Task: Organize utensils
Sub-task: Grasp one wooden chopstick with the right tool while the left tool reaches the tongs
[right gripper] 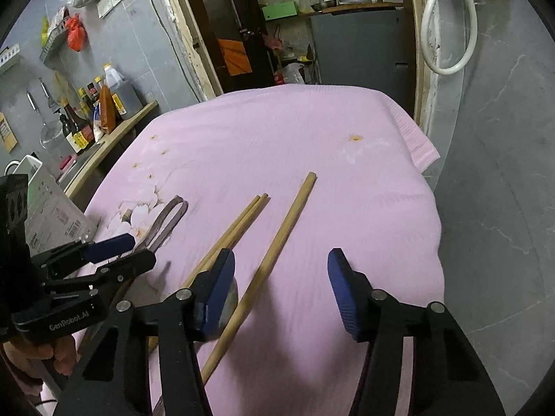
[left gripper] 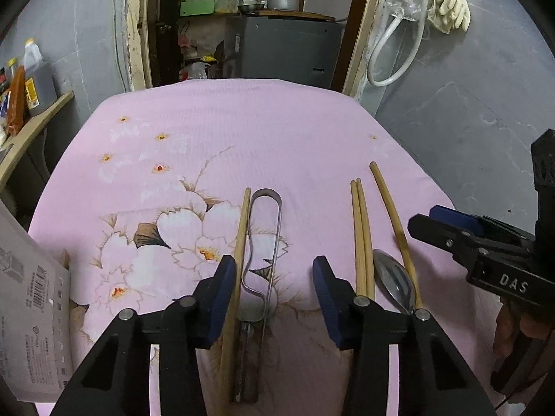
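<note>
Left gripper (left gripper: 274, 298), jaws apart and gripping nothing, straddles a chopstick (left gripper: 239, 249) and metal tongs (left gripper: 265, 242), both lying lengthwise toward the frame top. Right gripper (right gripper: 281, 294), also unclenched, has a single chopstick (right gripper: 277, 246) between its fingers, running lower centre to upper right.

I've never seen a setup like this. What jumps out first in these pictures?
The pink flowered tablecloth fills both views, with wooden chopsticks, a metal spoon and metal tongs laid out on it. Two black grippers with blue pads frame it all: the left gripper straddles the tongs, and the right gripper straddles a single chopstick.
</note>
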